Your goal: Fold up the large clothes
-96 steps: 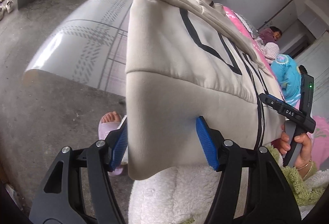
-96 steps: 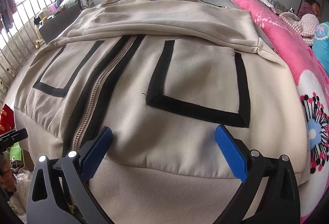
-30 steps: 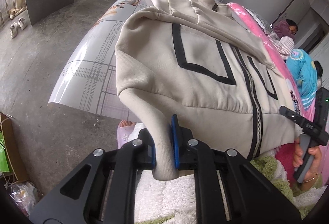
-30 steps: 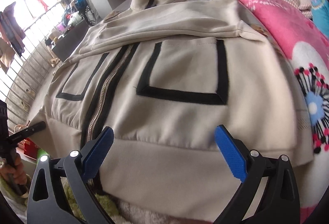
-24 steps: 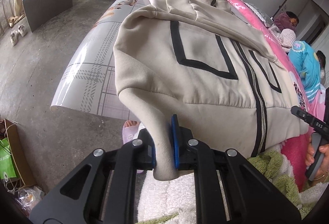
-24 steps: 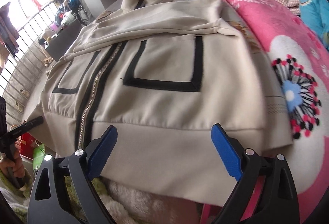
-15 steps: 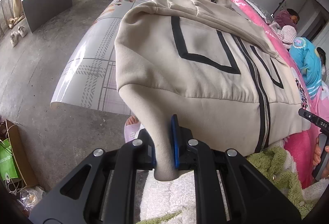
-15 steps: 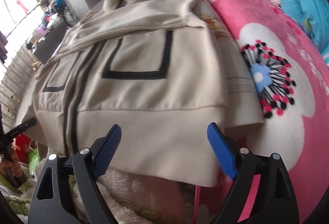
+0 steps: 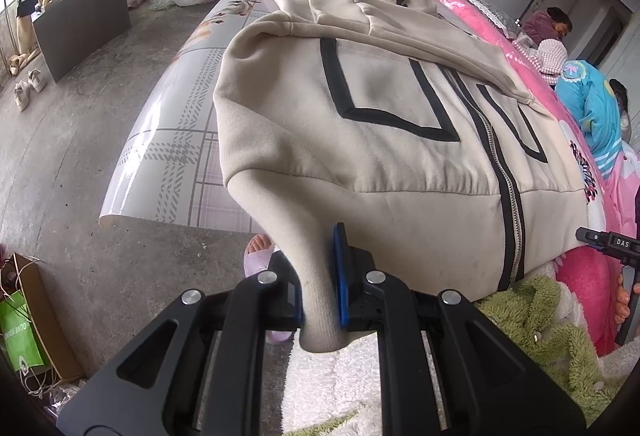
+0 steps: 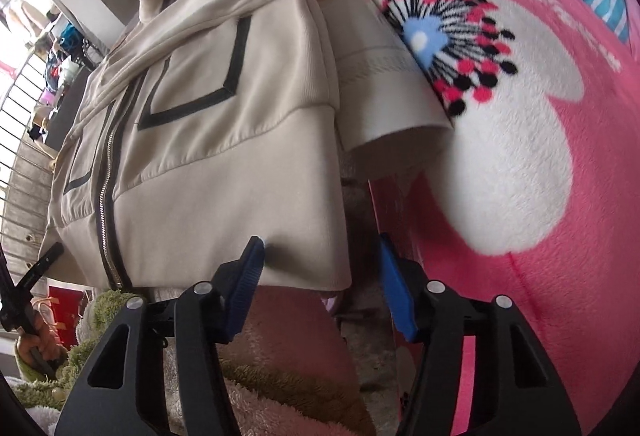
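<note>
Both our grippers work the beige zip-up fleece jacket (image 9: 392, 140): left gripper (image 9: 320, 276) clamps its lower-centre hem corner, right gripper (image 10: 320, 276) jaws are closing around the opposite corner, low in frame.

My left gripper (image 9: 320, 284) is clamped on the ribbed hem corner of the beige zip jacket (image 9: 400, 140), which lies front up on the patterned table (image 9: 180, 140). Pink blanket (image 9: 592, 268) sits right; my other gripper's tip (image 9: 608, 244) peeks in there.
</note>
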A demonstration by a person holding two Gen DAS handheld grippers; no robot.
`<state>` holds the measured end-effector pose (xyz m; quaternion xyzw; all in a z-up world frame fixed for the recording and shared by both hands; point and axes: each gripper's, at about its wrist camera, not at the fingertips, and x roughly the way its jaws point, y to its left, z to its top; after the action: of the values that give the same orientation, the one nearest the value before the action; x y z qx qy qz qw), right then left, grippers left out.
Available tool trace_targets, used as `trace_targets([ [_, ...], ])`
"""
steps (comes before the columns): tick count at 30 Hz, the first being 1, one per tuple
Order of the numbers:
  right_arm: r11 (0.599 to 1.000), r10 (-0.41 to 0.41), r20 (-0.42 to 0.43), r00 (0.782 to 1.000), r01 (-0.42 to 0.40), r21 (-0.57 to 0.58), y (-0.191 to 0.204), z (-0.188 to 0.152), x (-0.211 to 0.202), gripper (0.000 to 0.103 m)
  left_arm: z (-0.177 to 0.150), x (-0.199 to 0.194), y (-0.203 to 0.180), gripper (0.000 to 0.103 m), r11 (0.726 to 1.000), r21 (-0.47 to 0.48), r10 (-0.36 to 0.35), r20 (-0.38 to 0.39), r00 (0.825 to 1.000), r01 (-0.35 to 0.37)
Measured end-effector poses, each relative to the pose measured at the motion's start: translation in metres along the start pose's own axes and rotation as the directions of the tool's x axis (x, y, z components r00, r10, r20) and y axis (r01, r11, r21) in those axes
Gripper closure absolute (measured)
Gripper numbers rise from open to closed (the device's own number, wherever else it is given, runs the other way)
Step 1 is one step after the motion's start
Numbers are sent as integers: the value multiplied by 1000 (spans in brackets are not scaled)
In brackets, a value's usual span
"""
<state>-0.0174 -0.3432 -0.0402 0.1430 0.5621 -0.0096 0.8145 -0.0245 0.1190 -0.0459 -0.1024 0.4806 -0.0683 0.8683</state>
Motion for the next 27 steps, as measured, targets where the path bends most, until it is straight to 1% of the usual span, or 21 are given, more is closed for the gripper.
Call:
trace_targets([
  [2,1000,-2,-13,1000,2,-4,0,-2,5,55,-1,1,0,92,1000,5,3,0,1000,-3],
  [3,1000,-2,-25,1000,2,-9,1,-4,9,62,-2,0,0,92,1000,10,5,2,1000,-5],
  [4,1000,3,-33,999,-3,-12,3,-5,10,73,-2,-1,-1,92,1000,15,8,7,1000,-8],
  [5,1000,10,-40,999,-11,-19,5,-6,10,78,-2,-2,-1,93,1000,19,10,15,1000,-10],
  [7,997,-7,-35,999,5,-71,14,-9,6,94,-3,-6,-2,96,1000,22,1,51,999,-2],
  [9,986,-57,-6,998,55,-157,30,-10,-2,96,-4,-11,-3,97,1000,24,-9,81,997,7],
  [11,978,-67,31,997,72,-197,40,-9,-15,97,-4,-19,-7,98,999,30,-22,110,994,19],
  [14,981,-20,133,991,45,-190,49,-1,-48,97,2,-33,-12,98,998,43,-54,153,987,48],
  [17,981,38,212,976,4,-194,54,14,-69,97,15,-40,-13,98,997,39,-78,185,980,72],
  [22,981,79,278,957,-24,-195,58,38,-72,97,44,-32,-8,98,994,-14,-106,189,976,110],
  [24,981,89,315,945,-28,-191,59,50,-72,97,53,-30,-6,98,990,-28,-130,207,970,138],
  [27,985,119,364,924,-63,-164,58,63,-71,97,67,-21,-1,98,987,-58,-132,230,964,148],
])
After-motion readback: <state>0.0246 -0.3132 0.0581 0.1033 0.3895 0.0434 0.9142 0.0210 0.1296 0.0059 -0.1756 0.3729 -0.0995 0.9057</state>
